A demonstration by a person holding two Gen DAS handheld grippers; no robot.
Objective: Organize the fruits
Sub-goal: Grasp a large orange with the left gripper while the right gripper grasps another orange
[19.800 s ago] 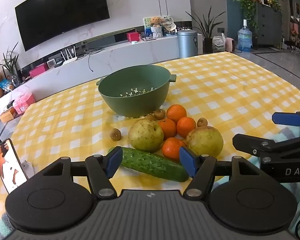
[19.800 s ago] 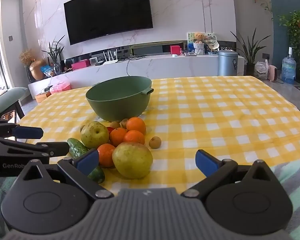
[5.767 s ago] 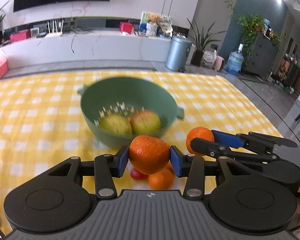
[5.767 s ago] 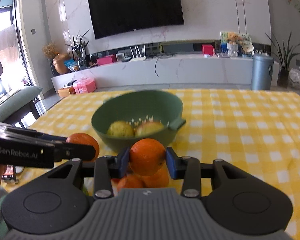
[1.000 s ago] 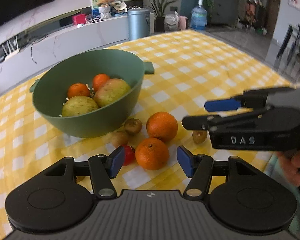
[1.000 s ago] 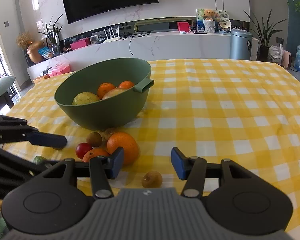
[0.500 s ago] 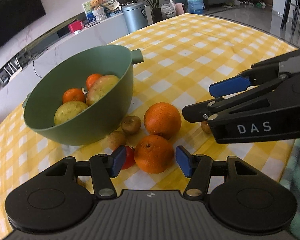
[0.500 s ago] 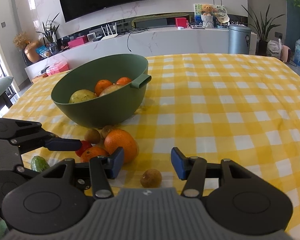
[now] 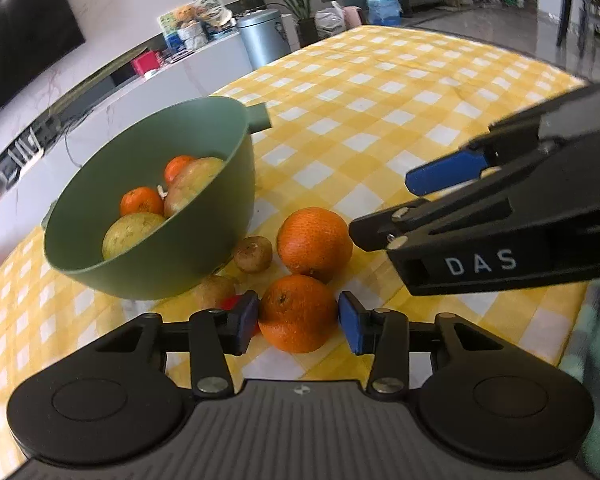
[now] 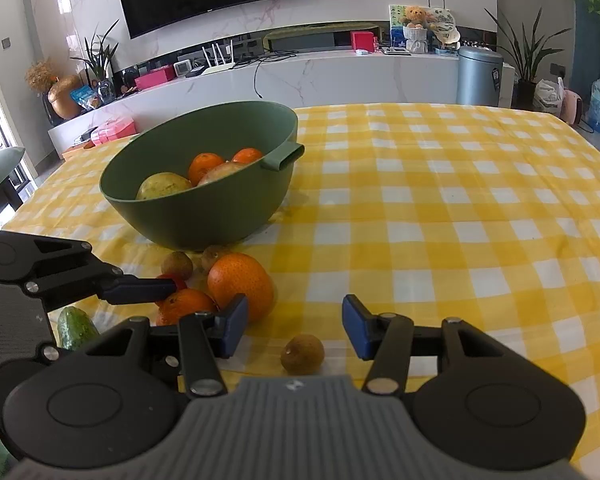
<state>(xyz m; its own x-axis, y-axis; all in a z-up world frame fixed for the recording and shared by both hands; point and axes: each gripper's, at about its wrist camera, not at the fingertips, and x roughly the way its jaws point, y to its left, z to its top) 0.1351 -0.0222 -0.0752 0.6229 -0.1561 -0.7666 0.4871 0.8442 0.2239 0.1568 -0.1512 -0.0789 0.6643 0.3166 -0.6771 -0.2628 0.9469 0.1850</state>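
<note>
My left gripper [image 9: 298, 324] is low over the yellow checked cloth, and its jaws are closing on an orange [image 9: 298, 312]. Both blue pads meet the fruit's sides. A second orange [image 9: 314, 238] lies just behind it. The green bowl [image 9: 160, 268] stands at the left and holds two pears and two small oranges. From the right, my right gripper [image 9: 380, 206] reaches in beside the second orange. In its own view the right gripper [image 10: 292, 328] is open, with a small brown fruit [image 10: 302, 354] on the cloth below its gap. The left gripper's finger [image 10: 136, 290] shows there too.
Two small brown fruits [image 9: 253, 254] and a red one [image 9: 230, 304] lie against the bowl's foot. A cucumber [image 10: 76, 328] rests at the near left. The checked cloth [image 10: 460, 220] stretches right of the bowl. A person's hand shows at the right edge.
My left gripper's jaws have narrowed from wide apart to touching the near orange, and the gripper has dropped closer to it. The right gripper has stayed put.
</note>
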